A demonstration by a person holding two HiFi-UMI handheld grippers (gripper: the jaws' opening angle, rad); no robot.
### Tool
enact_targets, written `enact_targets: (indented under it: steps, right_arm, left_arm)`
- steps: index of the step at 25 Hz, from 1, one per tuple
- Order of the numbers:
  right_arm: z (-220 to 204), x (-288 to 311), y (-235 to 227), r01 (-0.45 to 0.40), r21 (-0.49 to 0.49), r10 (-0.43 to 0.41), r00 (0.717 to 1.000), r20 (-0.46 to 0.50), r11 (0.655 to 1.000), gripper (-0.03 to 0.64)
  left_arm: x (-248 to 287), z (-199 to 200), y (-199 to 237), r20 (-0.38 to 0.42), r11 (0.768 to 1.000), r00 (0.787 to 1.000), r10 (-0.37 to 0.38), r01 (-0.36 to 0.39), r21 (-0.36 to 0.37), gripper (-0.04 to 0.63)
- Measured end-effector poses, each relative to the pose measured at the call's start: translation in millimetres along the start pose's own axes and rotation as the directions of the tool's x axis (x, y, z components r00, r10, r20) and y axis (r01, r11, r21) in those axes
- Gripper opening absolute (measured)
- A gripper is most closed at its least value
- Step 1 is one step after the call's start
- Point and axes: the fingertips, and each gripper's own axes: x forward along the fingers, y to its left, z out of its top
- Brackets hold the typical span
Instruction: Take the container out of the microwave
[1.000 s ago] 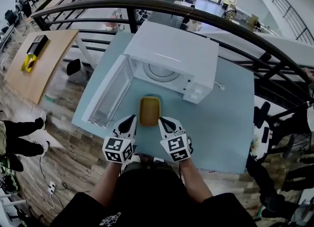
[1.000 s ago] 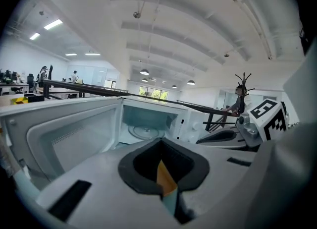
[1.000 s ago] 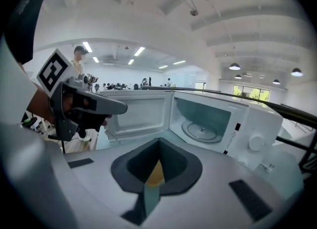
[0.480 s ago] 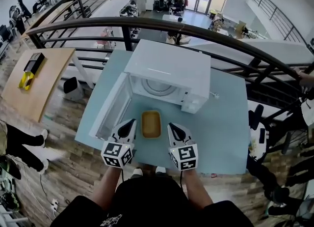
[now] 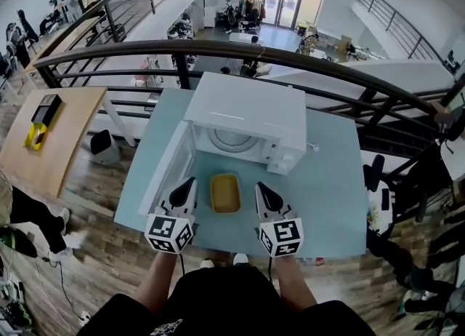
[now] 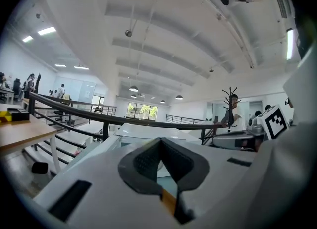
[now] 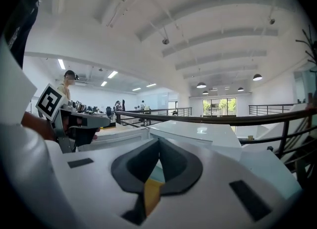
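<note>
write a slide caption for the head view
Yellow container sits on the blue table before the open microwave, flanked by the left tool and right tool, neither touching it.

The container (image 5: 225, 193) is sitting on the counter (image 5: 327, 196) just before the microwave (image 5: 247, 113), whose door (image 5: 167, 171) is standing open at left. The left gripper (image 5: 190, 182) and right gripper (image 5: 261, 188) are flanking the container, not touching.
</note>
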Motion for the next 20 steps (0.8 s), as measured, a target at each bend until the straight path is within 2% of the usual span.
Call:
enact_targets:
  steps: [5, 20]
  right_arm:
    - [15, -7, -4, 0.029, 0.016, -0.029, 0.999, 0.040, 0.999, 0.006]
    - [28, -21, -3, 0.060, 0.010, -0.060, 0.995, 0.078, 0.998, 0.006]
  left_arm:
    - [-3, 16, 1, 0.037, 1.000, 0.999, -0.014, 0.013, 0.018, 0.008]
    - [-14, 19, 3, 0.045, 0.999, 0.999, -0.014, 0.012, 0.031, 0.008]
